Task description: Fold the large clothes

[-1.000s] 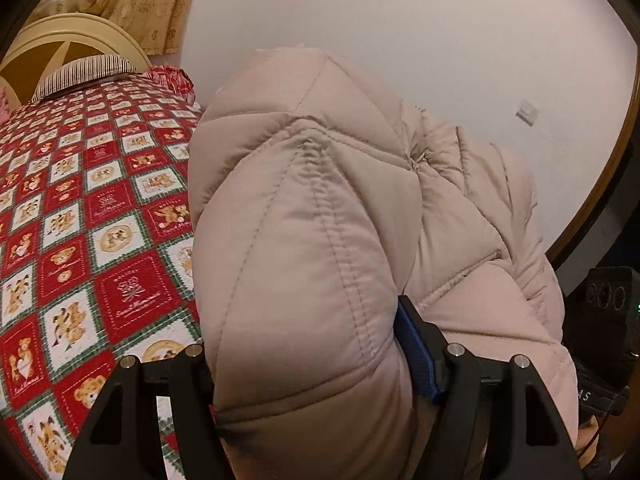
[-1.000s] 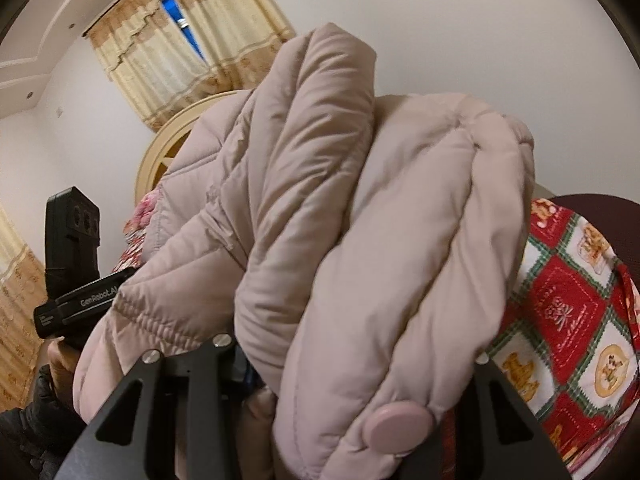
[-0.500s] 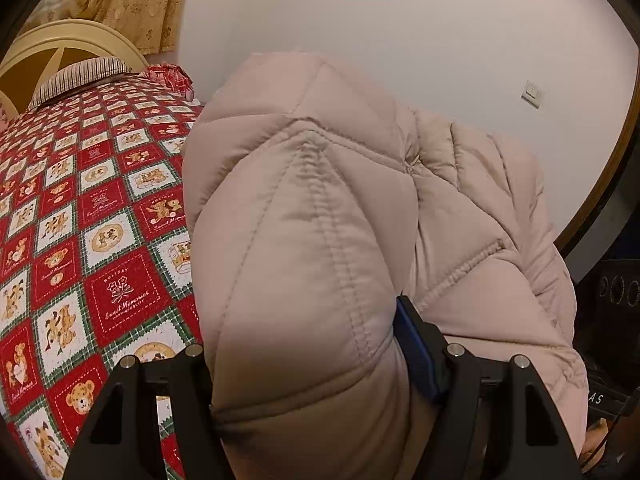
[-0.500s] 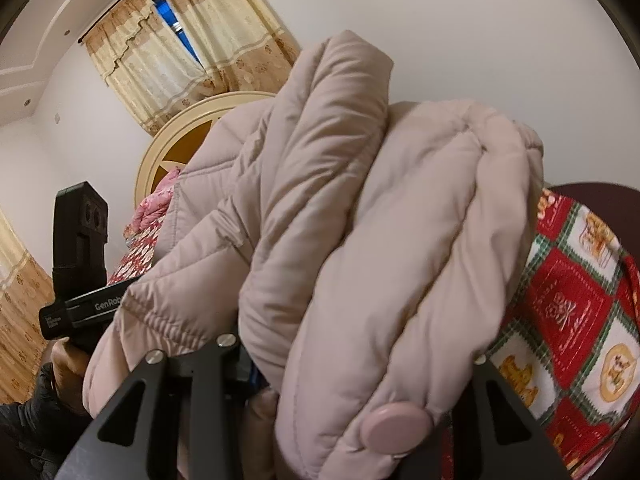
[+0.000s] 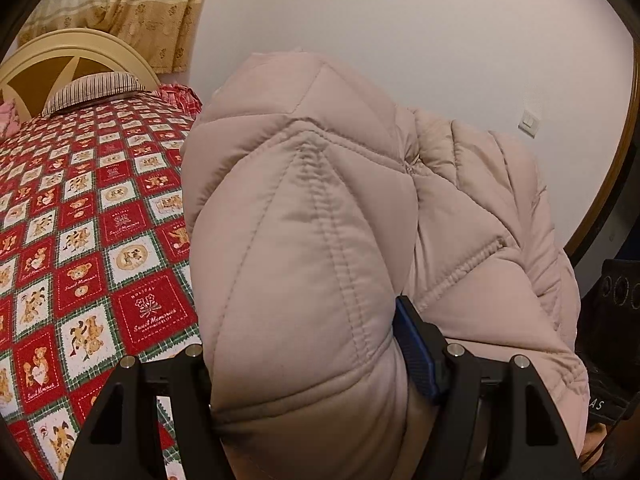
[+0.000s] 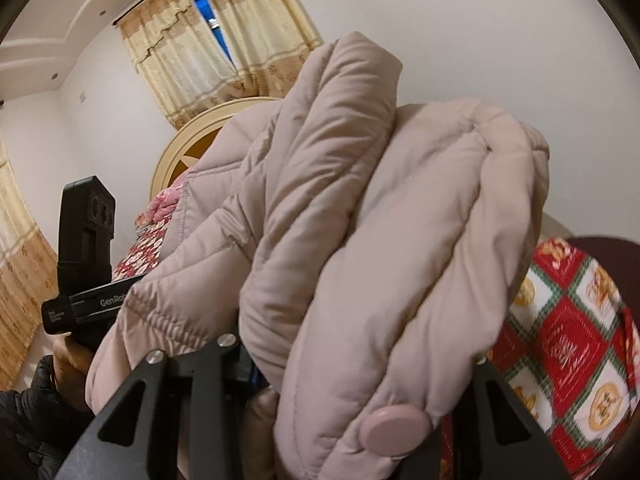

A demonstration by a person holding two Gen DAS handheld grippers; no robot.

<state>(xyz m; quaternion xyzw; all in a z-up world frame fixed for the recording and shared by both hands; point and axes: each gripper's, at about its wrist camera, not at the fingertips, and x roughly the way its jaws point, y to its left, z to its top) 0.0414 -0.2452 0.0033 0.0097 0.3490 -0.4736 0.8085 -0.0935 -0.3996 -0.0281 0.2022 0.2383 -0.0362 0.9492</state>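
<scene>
A pale pink quilted puffer jacket (image 5: 304,240) fills the middle of the left wrist view, held up above the bed. My left gripper (image 5: 308,364) is shut on a thick bunched fold of it, and one blue pad (image 5: 414,354) shows against the fabric. In the right wrist view the same jacket (image 6: 360,248) hangs bunched in several layers, with a round pink button (image 6: 394,426) near the bottom. My right gripper (image 6: 352,364) is shut on those layers. Its fingertips are hidden by the padding.
A bed with a red, white and green teddy-bear quilt (image 5: 88,248) lies below, with a striped pillow (image 5: 92,90) and a cream headboard (image 5: 60,56) at its far end. White wall and yellow curtains (image 6: 200,52) stand behind. A hand (image 6: 68,356) holds the other gripper's handle.
Both grippers have risen a little with the jacket still clamped. The right wrist view has rolled slightly, so more of the ceiling and curtains shows.
</scene>
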